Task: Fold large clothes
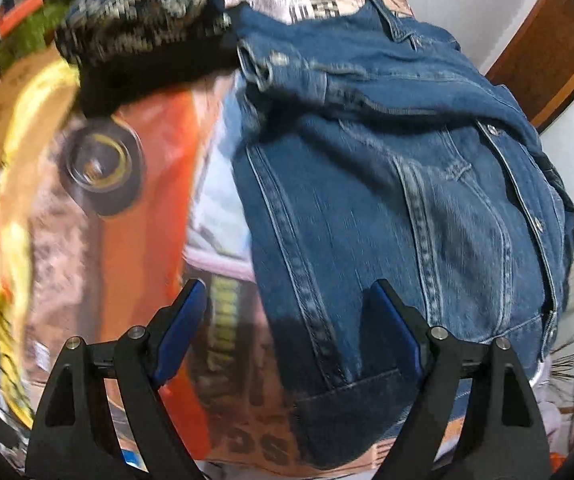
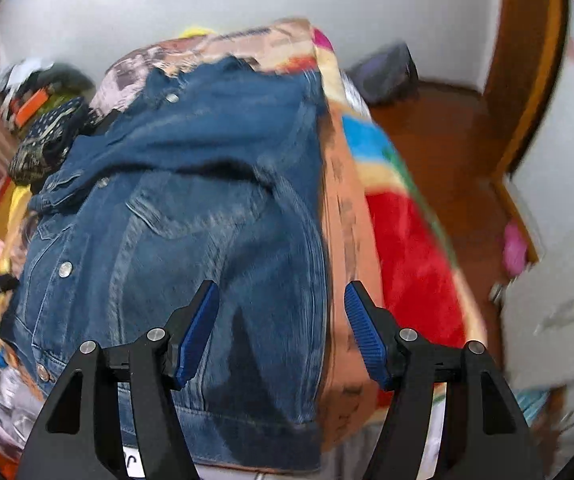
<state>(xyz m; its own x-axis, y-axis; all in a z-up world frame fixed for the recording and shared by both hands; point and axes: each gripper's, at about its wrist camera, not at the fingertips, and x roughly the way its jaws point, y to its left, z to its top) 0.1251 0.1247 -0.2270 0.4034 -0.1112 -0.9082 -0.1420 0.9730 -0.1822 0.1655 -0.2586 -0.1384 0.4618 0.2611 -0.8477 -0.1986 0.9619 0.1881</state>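
A blue denim jacket (image 1: pixel 387 184) lies spread on a bed with a colourful printed blanket (image 1: pixel 135 208). In the left wrist view my left gripper (image 1: pixel 287 300) is open and empty, above the jacket's lower left hem edge. In the right wrist view the jacket (image 2: pixel 191 208) fills the middle, its right side folded in along the blanket (image 2: pixel 403 240). My right gripper (image 2: pixel 281 300) is open and empty, above the jacket's lower right edge near the hem.
A dark patterned garment (image 1: pixel 139 28) lies bunched at the far left of the bed, also in the right wrist view (image 2: pixel 47 140). The bed's right edge drops to a wooden floor (image 2: pixel 447 140). A wooden door frame (image 2: pixel 527 80) stands at the right.
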